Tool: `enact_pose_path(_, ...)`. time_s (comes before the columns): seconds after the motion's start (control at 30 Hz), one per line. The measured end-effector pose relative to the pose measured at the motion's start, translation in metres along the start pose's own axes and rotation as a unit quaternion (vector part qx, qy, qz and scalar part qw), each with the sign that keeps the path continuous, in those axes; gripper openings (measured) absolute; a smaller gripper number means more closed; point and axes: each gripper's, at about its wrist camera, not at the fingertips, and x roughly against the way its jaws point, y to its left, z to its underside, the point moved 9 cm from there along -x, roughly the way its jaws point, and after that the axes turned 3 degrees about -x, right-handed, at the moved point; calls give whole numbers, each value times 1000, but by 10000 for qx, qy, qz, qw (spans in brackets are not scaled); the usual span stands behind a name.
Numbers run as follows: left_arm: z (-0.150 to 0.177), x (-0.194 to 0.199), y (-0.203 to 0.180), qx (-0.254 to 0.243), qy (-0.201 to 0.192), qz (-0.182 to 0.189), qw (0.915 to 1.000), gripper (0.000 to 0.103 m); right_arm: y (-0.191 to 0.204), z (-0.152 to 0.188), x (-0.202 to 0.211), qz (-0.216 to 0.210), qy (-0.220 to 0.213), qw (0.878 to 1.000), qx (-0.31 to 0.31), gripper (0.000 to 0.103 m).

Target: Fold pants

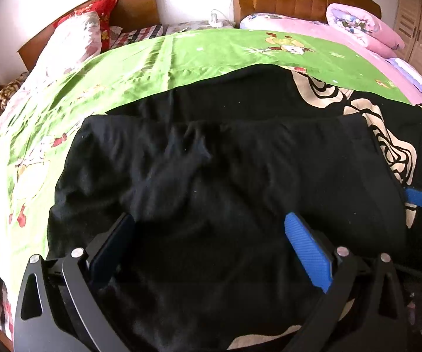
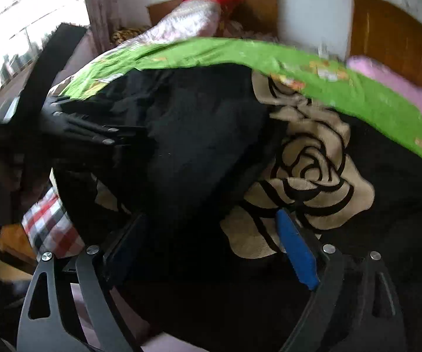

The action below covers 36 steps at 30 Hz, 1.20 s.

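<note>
The black, soft knit pants [image 1: 225,182] lie folded into a broad, wrinkled rectangle near the front edge of the bed, on a black blanket with large beige rose shapes [image 2: 307,173], which covers a shiny green cartoon-print sheet [image 1: 158,55]. The cloth looks light, limp and matte; it should drape and bunch rather than hold a crease, and is unlikely to slip once pinched. Best hold, I judge, is at the two near corners, taking all layers together. The left gripper [image 1: 211,252] hovers over the near part of the pants with its jaws spread wide, holding nothing. The right gripper [image 2: 213,249] is likewise spread apart at the pants' right edge, over the blanket.
</note>
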Motion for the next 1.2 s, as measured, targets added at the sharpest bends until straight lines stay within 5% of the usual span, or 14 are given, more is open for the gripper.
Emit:
enact_pose_path(0.13,-2,10,0,83,55,-401,9991,101,-35,-7,55,-200,-824,9925,-882,86)
enact_pose_path(0.23,-14,43,-20,117,-495,-220,9985,101,-107,4,133,-139,-1817,9605,-2103,89)
enact_pose_path(0.3,-21,61,-37,85,-796,65,9968,101,-163,35,175,-246,-2279,9226,-3103,89)
enact_pose_path(0.37,-27,71,-56,18,-978,307,9947,101,-205,66,195,-240,-2422,8921,-3808,89)
enact_pose_path(0.47,-28,66,-83,-123,-978,405,9943,101,-239,95,195,-275,-2261,8735,-4302,89)
enact_pose_path(0.63,-18,38,-104,-241,-628,277,9973,101,-235,104,159,-383,-1677,8904,-4214,89)
enact_pose_path(0.87,0,10,-105,-160,-292,361,9988,102,-215,88,129,328,-938,9244,-3684,90)
enact_pose_path(0.97,1,8,-105,-176,-309,411,9985,102,-210,81,122,-250,-1079,9141,-3901,89)
enact_pose_path(1.1,1,8,-105,-210,-331,439,9983,102,-232,86,131,-165,-1482,8843,-4426,85)
enact_pose_path(1.2,1,8,-105,-219,-380,457,9980,102,-225,80,130,-441,-1464,8888,-4320,79)
